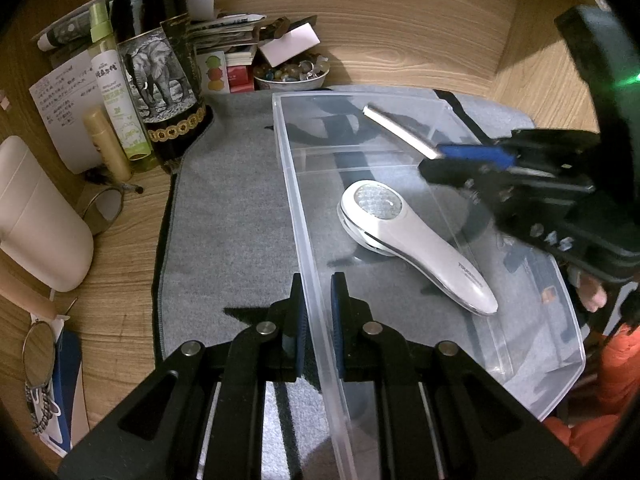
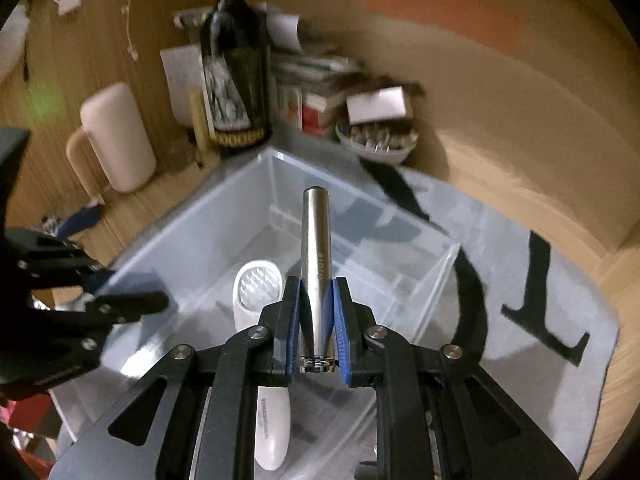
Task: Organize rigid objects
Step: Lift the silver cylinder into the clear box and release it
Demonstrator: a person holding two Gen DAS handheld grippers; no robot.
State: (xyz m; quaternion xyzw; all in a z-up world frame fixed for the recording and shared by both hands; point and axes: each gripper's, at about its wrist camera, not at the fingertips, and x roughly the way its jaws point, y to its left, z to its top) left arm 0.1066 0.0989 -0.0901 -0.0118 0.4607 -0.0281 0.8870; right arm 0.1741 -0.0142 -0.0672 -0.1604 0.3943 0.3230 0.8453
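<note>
Clear plastic everywhere: the bin (image 1: pixel 520 360) sits on a grey mat (image 1: pixel 232 208) on the wooden desk (image 1: pixel 128 248), and both hand-held grippers are at it. Far off to the left of the left hand-held gripper (image 1: pixel 319 312) stand a cream jug (image 1: pixel 36 216), a spray bottle (image 1: pixel 116 92) and a dark wine bottle (image 1: pixel 160 68) with an elephant label, all beyond the mat's edge. Ahead of them, a bowl (image 1: pixel 292 74) of small stones, well past the bin's far corner. Now the left hand-held gripper itself: its pads straddle the bin's near wall, one inside and one outside, clamped on that wall or very nearly so. Just ahead and to its right, inside the bin, lies a white lint shaver (image 1: pixel 416 240), flat on the bottom with its round mesh head pointing away. Over to the right hand-held gripper (image 2: pixel 316 320): its blue pads are clenched on a steel trimmer (image 2: pixel 316 248), which sticks straight forward between the fingers. It hangs above the bin's interior, over the shaver and short of the divider (image 2: pixel 404 276). Beyond the bin on the right, black marks on the mat and plain wood panel.
</note>
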